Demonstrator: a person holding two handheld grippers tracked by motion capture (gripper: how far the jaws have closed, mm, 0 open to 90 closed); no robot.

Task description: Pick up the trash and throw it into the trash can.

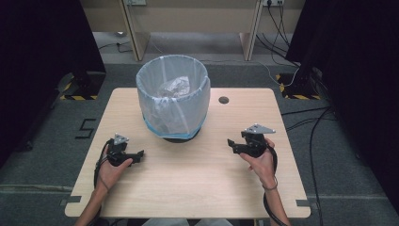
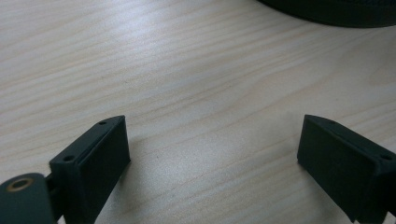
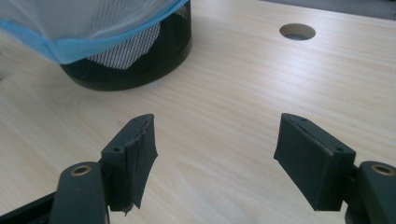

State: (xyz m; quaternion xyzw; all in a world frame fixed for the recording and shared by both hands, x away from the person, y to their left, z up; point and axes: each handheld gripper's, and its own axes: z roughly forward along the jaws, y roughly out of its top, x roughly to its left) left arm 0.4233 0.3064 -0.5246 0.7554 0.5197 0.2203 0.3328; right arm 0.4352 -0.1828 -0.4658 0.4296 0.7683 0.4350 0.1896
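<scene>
Bin liner was the thing nearest my tools: a pale translucent bag with a blue hem, folded over the rim of a black mesh wastebasket that stood on the table a little past its centre, toward twelve o'clock. Something crumpled and clear lay inside the bag; I could not tell what it was.

From the basket, my left gripper sat at about seven o'clock, low over the wood, with its jaws spread wide and nothing between them. In the left gripper view I saw bare wood grain between the jaws and the dark curve of the basket's base at the top edge. My right gripper sat at about four o'clock from the basket, likewise released, its jaws far apart over bare tabletop. In the right gripper view the basket stood at eleven o'clock, well apart from the jaws, with nothing lying in between.

A round hole in the tabletop lay just beside the basket at three o'clock. Beyond the table, cables ran over the grey floor at one o'clock, and yellow-and-black striped tape marked the floor at nine o'clock.
</scene>
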